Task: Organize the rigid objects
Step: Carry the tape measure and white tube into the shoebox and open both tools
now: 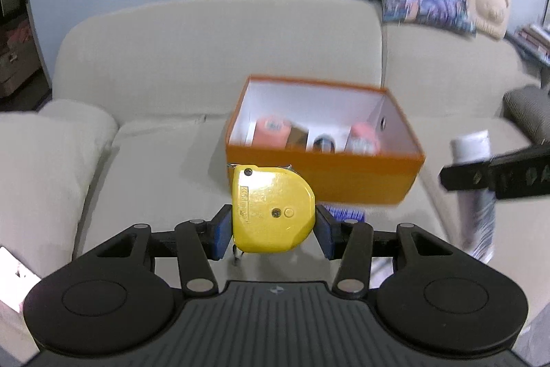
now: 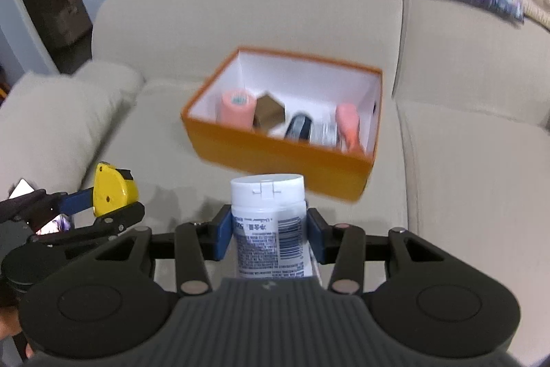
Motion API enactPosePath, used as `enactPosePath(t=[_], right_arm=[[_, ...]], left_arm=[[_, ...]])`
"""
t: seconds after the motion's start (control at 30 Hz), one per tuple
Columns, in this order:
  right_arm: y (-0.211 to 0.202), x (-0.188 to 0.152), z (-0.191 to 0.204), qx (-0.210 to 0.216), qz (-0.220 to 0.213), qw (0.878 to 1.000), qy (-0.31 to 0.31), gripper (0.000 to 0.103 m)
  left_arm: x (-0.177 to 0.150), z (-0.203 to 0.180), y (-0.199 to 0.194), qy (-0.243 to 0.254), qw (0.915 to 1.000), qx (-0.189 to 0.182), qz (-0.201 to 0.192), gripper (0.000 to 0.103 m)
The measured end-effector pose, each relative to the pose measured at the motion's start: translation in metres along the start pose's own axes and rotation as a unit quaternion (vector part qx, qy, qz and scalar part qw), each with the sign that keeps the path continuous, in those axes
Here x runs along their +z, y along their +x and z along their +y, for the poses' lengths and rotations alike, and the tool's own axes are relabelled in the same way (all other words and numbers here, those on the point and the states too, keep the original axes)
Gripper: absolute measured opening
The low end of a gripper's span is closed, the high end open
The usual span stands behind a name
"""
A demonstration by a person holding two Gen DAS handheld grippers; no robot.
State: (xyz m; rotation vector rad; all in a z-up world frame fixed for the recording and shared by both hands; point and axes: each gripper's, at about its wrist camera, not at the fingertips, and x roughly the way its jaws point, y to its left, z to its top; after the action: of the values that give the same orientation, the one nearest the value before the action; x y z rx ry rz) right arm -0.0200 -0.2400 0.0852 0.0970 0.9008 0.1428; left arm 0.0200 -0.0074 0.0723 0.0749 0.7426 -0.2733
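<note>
yellow tape measure pinched in left gripper, held before orange box | white tube clamped in right gripper, cap toward box, barcode seen, small print unreadable | box on beige sofa, pink rolls inside

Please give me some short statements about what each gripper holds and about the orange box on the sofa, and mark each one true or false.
1. The left gripper is shut on the yellow tape measure. True.
2. The right gripper is open and holds nothing. False: it is shut on the white tube, cap pointing forward.
3. The orange box has its lid on. False: it is open at the top, white inside.
4. Two pink rolls, one and another, lie inside the box. True.
5. The box stands on the floor. False: it rests on the beige sofa seat.
</note>
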Motion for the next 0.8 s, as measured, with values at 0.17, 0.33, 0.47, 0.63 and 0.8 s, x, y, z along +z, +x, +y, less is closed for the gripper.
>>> enactPosePath(t=[0.17, 0.33, 0.47, 0.63, 0.8], right_arm=[[0.004, 0.032, -0.007, 0.005, -0.030, 0.999, 0.026, 0.047], [0.023, 0.068, -0.020, 0.009, -0.056, 0.997, 0.055, 0.047], [0.056, 0.094, -0.040, 0.001, -0.065, 0.995, 0.077, 0.047], [0.113, 0.120, -0.070, -0.007, -0.064, 0.992, 0.109, 0.047], [0.177, 0.129, -0.091, -0.016, -0.044, 0.992, 0.121, 0.047]], left_arm=[[0.045, -0.011, 0.012, 0.004, 0.9998, -0.013, -0.013, 0.056], [0.083, -0.022, 0.041, 0.016, 0.9996, -0.018, -0.015, 0.056], [0.107, -0.021, 0.085, 0.013, 0.9998, -0.014, 0.000, 0.056], [0.114, -0.014, 0.150, 0.020, 0.9991, 0.000, 0.038, 0.056], [0.103, -0.015, 0.205, 0.013, 0.9950, -0.019, 0.097, 0.056]])
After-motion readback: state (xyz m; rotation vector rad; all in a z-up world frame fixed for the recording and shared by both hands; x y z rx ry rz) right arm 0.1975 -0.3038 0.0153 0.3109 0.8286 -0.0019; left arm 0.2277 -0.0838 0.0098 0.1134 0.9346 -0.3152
